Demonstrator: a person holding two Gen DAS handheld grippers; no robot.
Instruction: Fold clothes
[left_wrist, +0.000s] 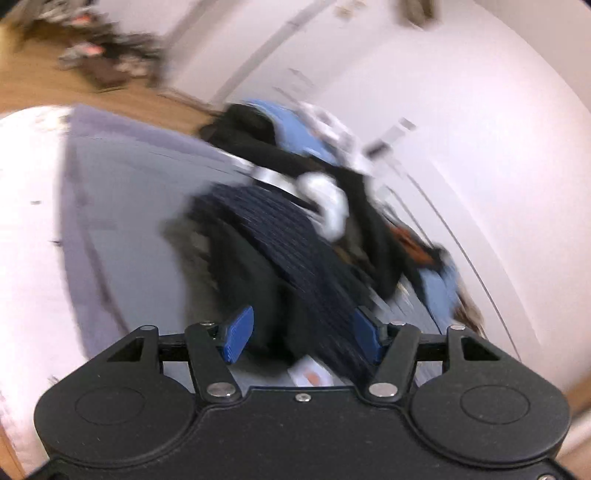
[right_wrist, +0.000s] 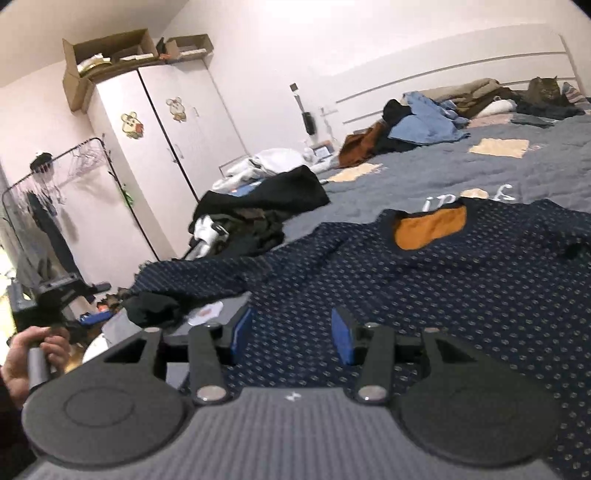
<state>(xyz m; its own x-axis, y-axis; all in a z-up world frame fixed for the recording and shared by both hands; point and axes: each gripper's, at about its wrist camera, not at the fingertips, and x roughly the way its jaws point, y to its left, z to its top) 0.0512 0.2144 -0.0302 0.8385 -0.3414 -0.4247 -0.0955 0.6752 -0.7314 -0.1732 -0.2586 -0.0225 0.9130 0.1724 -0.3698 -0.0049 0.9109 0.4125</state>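
A: Where are the grippers?

B: The right gripper stands unclenched, low over the navy sweater's hem on the bedspread. The left gripper is also unclenched, the sleeve running ahead between its pads.

A: Which step?

B: Probably reaching for the sleeve; next, clamp it and fold it inward.
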